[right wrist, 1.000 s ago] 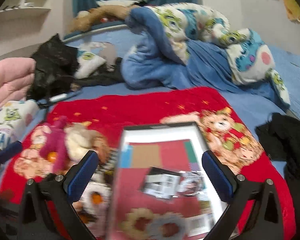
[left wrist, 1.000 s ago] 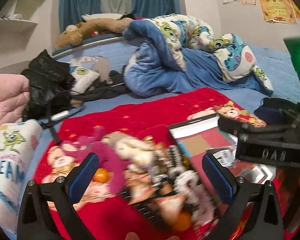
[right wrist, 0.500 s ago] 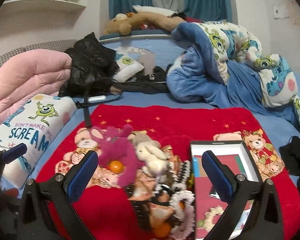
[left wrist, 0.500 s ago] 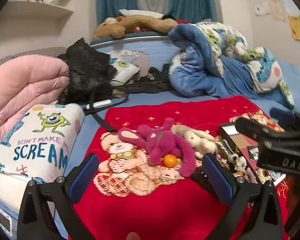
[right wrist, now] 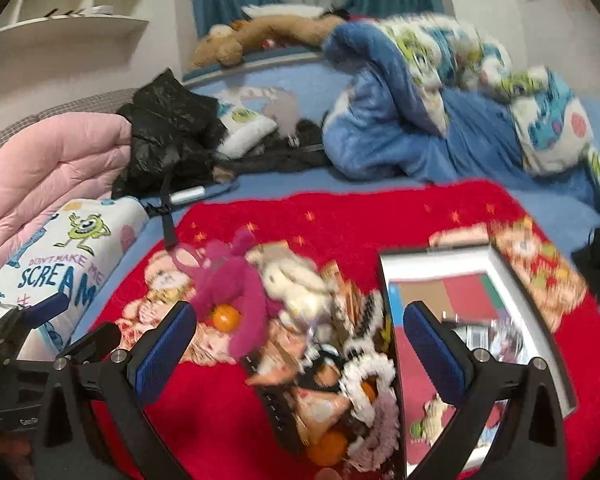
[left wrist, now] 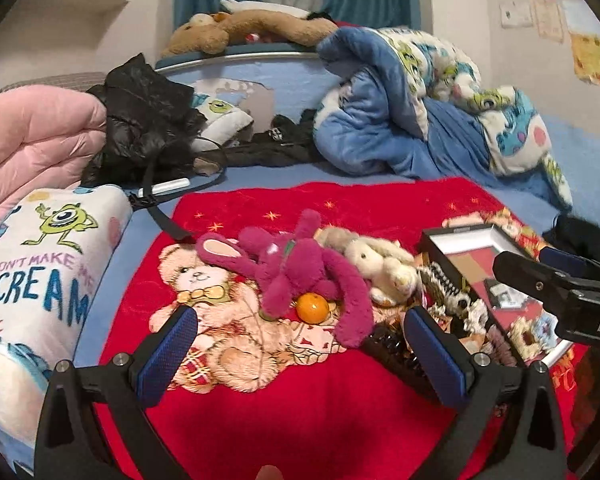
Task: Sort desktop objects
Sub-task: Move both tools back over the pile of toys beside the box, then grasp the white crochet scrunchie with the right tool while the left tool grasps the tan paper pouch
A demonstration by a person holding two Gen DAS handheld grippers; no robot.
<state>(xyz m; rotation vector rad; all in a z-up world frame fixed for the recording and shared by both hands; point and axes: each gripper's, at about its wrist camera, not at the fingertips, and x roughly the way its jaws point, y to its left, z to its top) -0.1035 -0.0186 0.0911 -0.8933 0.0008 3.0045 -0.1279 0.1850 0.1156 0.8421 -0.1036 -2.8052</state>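
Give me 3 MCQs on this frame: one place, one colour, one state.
1. Where does the orange lie?
A. inside the box
B. against the magenta plush rabbit, on the red blanket
C. on the pink quilt

2. What colour are the pads of the left tool?
A. blue
B. green
C. white

3. What state is the right tool in?
A. shut on the cream plush
B. shut on nothing
C. open, holding nothing

Answers:
1. B: the left wrist view shows the orange tucked under the magenta plush rabbit on the red blanket, outside the box.
2. A: both pads are dark blue.
3. C: the fingers stand wide apart with nothing between them; the cream plush lies beyond them.
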